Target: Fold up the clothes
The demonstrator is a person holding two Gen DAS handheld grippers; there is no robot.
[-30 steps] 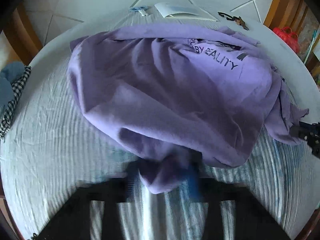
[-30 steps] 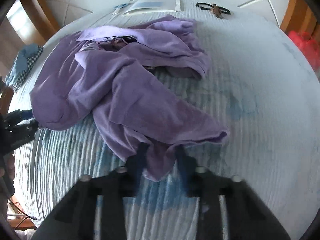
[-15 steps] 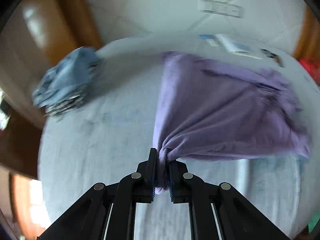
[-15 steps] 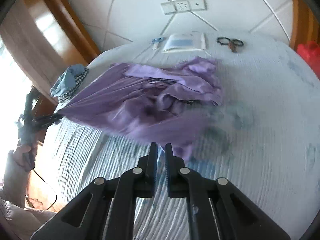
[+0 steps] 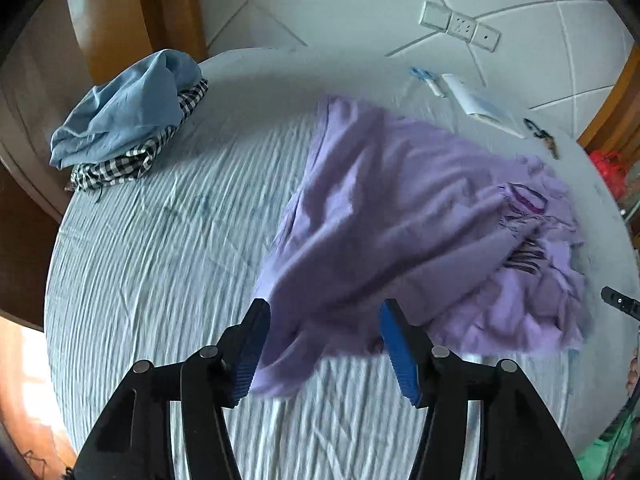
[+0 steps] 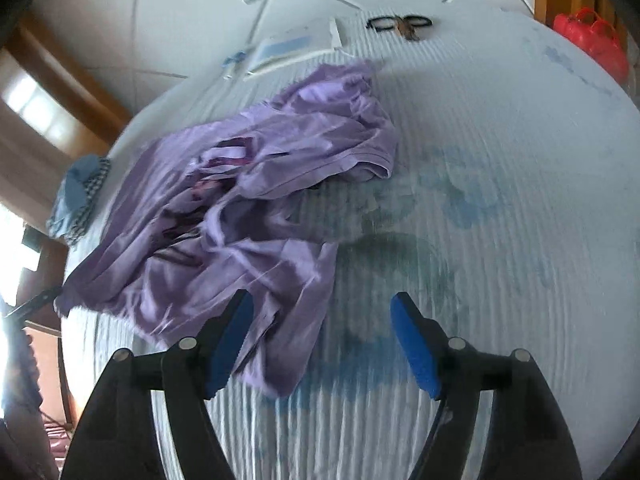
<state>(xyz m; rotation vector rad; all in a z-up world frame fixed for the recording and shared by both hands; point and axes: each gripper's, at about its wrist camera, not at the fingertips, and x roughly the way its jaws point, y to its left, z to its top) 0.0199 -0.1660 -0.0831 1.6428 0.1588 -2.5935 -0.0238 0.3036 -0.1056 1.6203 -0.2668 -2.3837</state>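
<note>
Release step was in hand: both the left hand-held gripper (image 5: 324, 344) and right hand-held gripper (image 6: 322, 342) were opening, gripping nothing. Purple T-shirt (image 5: 400, 220) lay crumpled on the bed (image 5: 160, 260); next move likely called for regrasping and spreading it flat.

A pale striped bed sheet (image 5: 160, 240) meets a white tiled wall (image 5: 340, 8) with sockets (image 5: 460, 26) and wooden trim (image 5: 120, 20).

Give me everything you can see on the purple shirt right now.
The purple shirt is a soft lilac knit, crumpled and unfolded on the ribbed pale-blue bedsheet. Dark printed lettering shows in the bunched middle, unreadable here. One hem corner lies between the pads of the left claw, whose jaws are opening and not pressing it. Another corner lies by the left pad of the right claw, also opening. Nothing else touches it.
</note>
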